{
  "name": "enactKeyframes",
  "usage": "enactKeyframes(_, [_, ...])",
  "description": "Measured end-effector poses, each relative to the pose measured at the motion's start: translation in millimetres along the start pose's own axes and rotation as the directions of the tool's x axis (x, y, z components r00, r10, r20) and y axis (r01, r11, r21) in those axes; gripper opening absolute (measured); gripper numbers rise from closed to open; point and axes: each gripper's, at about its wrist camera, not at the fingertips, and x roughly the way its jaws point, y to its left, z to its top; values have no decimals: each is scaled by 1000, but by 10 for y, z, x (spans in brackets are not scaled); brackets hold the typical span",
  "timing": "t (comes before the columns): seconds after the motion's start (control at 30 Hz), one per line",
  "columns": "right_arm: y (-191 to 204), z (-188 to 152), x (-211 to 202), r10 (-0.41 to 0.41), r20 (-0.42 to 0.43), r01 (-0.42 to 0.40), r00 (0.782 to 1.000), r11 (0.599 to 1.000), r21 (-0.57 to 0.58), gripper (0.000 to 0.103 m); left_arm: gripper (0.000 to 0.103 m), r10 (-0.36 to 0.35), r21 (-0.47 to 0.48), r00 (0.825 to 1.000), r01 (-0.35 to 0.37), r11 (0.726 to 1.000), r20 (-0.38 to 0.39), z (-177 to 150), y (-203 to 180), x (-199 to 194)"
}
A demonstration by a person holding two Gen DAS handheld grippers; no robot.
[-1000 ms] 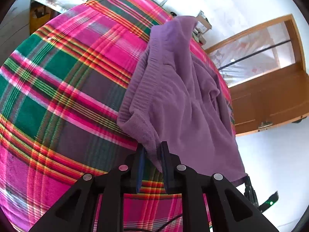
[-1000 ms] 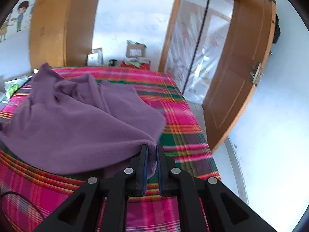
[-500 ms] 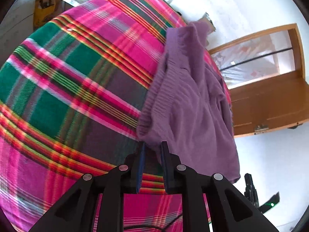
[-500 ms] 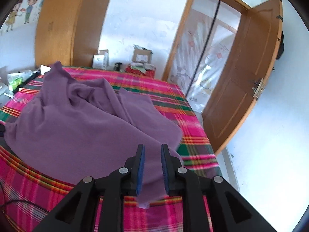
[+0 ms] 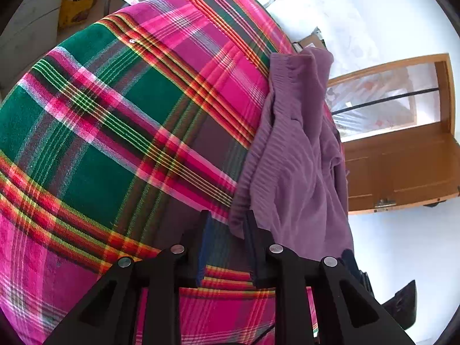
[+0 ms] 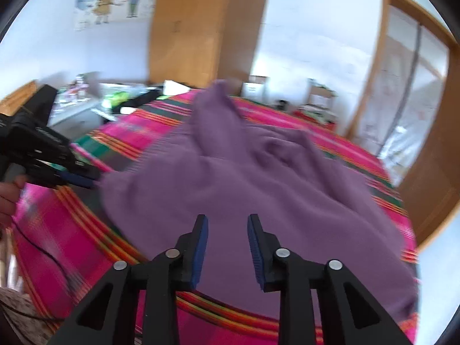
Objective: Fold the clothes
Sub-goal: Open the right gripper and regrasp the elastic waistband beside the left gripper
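Note:
A purple knit garment (image 5: 293, 158) lies crumpled on the bed's pink and green plaid cover (image 5: 115, 115). My left gripper (image 5: 227, 227) sits low at the garment's near corner. Its jaws are opening: the corner rests against the right finger (image 5: 251, 235), and plaid shows in the gap beside the left pad. In the right wrist view the garment (image 6: 258, 178) spreads over the plaid cover (image 6: 57, 230). My right gripper (image 6: 227, 224) hovers above its near part, jaws opening with nothing between them. The left gripper (image 6: 86, 179) shows at the garment's left edge, held by a hand (image 6: 8, 198).
A wooden door (image 6: 431, 172) stands to the right of the bed and a tall wardrobe (image 6: 201, 28) behind it. A cluttered bedside table (image 6: 80, 106) is at the far left. Boxes (image 6: 319, 95) line the far wall. A black cable (image 6: 43, 253) trails over the bed's near left.
My right gripper let go of the garment's edge, opened and swung left; the cloth dropped onto the bed. My left gripper sank toward the cover and its jaws parted off the corner.

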Motion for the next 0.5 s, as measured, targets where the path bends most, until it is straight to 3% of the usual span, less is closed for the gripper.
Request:
enactKeyframes(0.07, [191,74,141,70,-8,-70,997,997,-27,36,23,2,-2,1000,-2,1000,-1,16,24,-9])
enactKeyframes(0.3, [852,194,481,173,-50,-179,984,965,-192,40,29,-21,10,1000,21,1000,-7,108,53,-21])
enactKeyframes(0.4, [1068,178,590,148,-59,-158,987,953,-260,40,32,-30,11,1000,30,999,-9,138,80,-53])
enactKeyframes(0.5, [1206,160,665,77,-42,-86,996,935,-344,41,32,-30,8,1000,30,1000,-10,190,105,-76])
